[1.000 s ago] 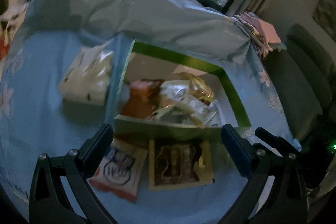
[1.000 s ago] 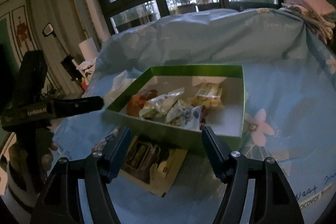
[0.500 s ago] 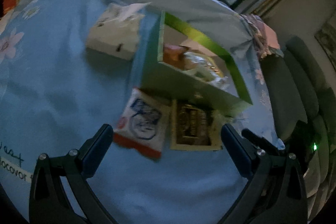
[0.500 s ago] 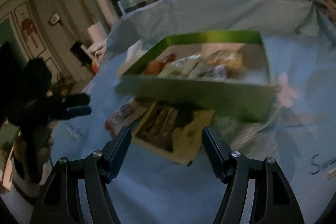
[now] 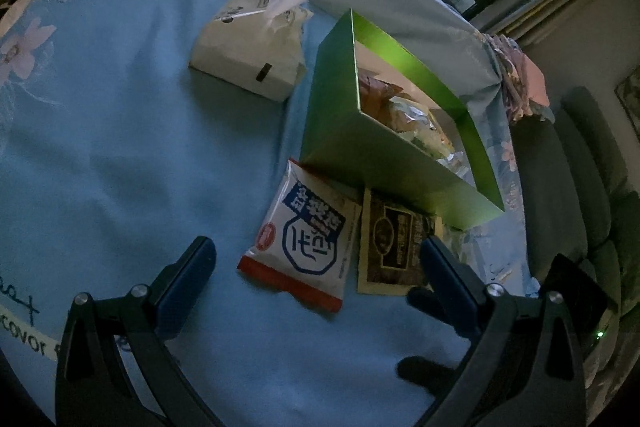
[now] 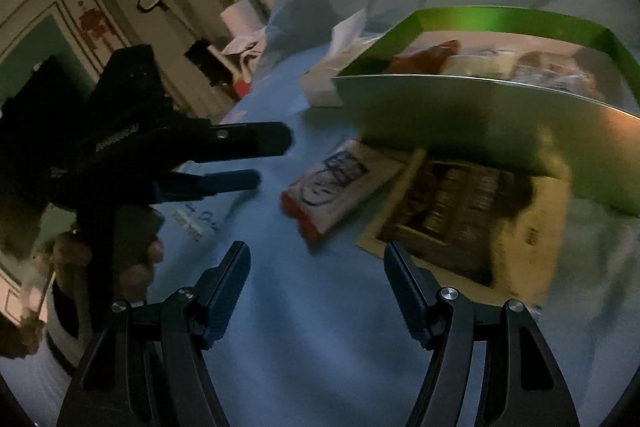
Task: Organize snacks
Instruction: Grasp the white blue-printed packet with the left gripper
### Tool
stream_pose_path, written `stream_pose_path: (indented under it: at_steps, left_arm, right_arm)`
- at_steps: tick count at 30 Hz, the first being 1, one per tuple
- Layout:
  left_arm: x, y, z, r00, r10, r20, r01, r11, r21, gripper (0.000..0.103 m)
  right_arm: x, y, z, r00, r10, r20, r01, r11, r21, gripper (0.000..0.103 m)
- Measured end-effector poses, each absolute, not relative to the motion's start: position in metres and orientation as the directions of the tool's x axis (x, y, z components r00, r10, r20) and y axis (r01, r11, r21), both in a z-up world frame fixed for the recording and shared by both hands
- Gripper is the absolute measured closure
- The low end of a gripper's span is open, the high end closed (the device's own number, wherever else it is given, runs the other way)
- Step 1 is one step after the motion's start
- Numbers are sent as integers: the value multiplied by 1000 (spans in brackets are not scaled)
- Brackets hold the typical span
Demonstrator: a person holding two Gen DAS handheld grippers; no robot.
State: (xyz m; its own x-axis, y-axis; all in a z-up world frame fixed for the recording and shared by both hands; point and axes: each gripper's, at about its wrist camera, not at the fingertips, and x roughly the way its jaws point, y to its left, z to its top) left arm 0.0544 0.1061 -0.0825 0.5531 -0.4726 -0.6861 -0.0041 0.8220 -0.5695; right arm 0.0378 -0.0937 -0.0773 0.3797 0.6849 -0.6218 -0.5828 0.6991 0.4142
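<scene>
Snack packet lower centre, beside green box | left gripper wide open, empty | straddle packet, close gently on its edges.

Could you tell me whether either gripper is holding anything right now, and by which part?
Nothing is held: the left gripper and right gripper are both open and empty.

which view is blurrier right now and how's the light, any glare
Right wrist view: motion blur smears the white packet, the brown packet and the green box; dim, bright windows. Left wrist view: sharper, print on the white packet is crisp; dim bluish light, no strong glare, fisheye bending at edges.
</scene>
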Motion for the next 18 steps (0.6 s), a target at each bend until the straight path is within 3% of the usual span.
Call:
stream_pose_path:
  at_steps: [10, 14, 18]
  left_arm:
    - [63, 109, -92, 535, -483, -693, -19, 813, -581, 13]
    - [67, 109, -96, 525, -489, -697, -24, 810, -587, 26]
    - [68, 110, -99, 521, -489, -700, -31, 809, -588, 26]
  right_arm:
    - [57, -63, -87, 326, 713, -620, -590, 666, 456, 36]
    - [65, -55, -91, 315, 702, -639, -585, 674, 452, 39]
    - [73, -49, -97, 312, 680, -664, -557, 697, 452, 41]
